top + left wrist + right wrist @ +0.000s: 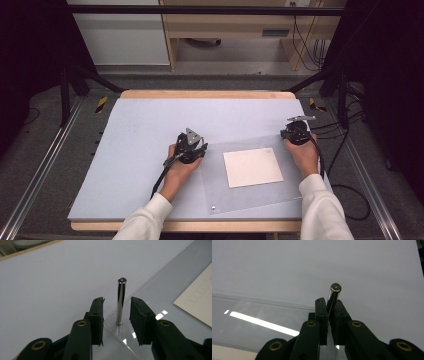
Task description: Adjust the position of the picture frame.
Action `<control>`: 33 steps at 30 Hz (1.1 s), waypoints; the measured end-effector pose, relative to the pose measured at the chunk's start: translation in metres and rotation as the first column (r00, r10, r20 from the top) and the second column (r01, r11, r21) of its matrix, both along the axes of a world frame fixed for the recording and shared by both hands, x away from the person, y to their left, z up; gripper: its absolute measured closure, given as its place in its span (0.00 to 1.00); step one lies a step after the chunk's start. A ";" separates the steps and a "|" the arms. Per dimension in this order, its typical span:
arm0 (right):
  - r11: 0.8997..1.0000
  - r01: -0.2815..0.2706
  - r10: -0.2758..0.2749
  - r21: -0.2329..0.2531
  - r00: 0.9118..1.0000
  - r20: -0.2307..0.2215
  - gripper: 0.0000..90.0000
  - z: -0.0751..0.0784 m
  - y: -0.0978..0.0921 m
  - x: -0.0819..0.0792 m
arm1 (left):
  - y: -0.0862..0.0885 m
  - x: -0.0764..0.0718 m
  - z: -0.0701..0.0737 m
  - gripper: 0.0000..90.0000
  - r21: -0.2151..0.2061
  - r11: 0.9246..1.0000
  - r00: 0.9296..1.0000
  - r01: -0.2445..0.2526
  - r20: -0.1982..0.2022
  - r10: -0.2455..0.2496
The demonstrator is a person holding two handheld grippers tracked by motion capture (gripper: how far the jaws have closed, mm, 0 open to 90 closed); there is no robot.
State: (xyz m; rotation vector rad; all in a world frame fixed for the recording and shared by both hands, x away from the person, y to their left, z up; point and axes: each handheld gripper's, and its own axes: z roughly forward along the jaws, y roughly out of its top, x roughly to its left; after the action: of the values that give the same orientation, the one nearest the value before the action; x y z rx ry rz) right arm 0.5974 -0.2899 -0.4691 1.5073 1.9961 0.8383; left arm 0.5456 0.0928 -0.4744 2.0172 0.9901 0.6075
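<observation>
- High view: lying flat on the pale blue table mat [145,125], toward its near right part, a clear acrylic plate [260,195] with a cream sheet [252,167] at its middle.
- High view: resting at the plate's far left corner, the left gripper [192,148], held by a hand in a white sleeve [145,222]; jaw spread too small to tell from here.
- High view: sitting at the plate's far right corner, the right gripper [296,132], with its cable [345,210] trailing off the near right side of the table.
- Left gripper view: standing upright on the plate's corner, a polished steel pin [120,302], rising between the two black jaws.
- Left gripper view: gaping well apart, the left gripper's [116,322] jaws, flanking the pin with clear space on both sides and touching nothing.
- Left gripper view: lying to the right under the clear plate, the cream sheet, printed with faint small squares.
- Right gripper view: clamping a second steel pin [334,293] tightly between the jaws, the right gripper [330,315], with the pin's rounded top poking out above them.
- Right gripper view: stretching away to the left, the plate's edge [262,301], catching bright glare.
</observation>
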 end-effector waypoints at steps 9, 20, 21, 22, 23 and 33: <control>1.000 0.004 -0.004 0.003 1.000 -0.002 0.95 0.000 0.000 0.000 | -0.004 0.006 -0.005 0.85 0.019 1.000 1.000 0.018 -0.018 -0.018; 1.000 0.007 -0.007 0.000 1.000 -0.004 0.95 0.001 0.001 0.001 | -0.003 0.009 -0.006 0.93 0.006 1.000 0.998 0.026 -0.049 -0.025; 1.000 0.008 -0.008 0.001 1.000 -0.005 0.95 0.001 0.001 0.001 | -0.003 0.009 -0.006 0.94 0.006 1.000 0.998 0.025 -0.055 -0.025; 1.000 0.009 -0.009 0.003 1.000 -0.007 0.95 0.001 0.001 0.001 | -0.003 0.009 -0.006 0.94 0.005 1.000 0.998 0.026 -0.056 -0.026; 1.000 0.009 -0.009 0.002 1.000 -0.006 0.95 0.001 0.001 0.001 | -0.003 0.009 -0.006 0.94 0.001 1.000 0.998 0.026 -0.054 -0.026; 1.000 0.007 -0.007 -0.001 1.000 -0.003 0.95 0.001 0.001 0.000 | -0.002 0.010 -0.005 0.94 -0.006 1.000 0.997 0.029 -0.065 -0.030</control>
State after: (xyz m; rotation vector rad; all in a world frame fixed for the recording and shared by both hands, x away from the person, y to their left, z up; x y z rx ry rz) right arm 0.5976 -0.2892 -0.4686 1.5153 1.9913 0.8332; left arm 0.5557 0.0912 -0.4797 2.0548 0.9977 0.5254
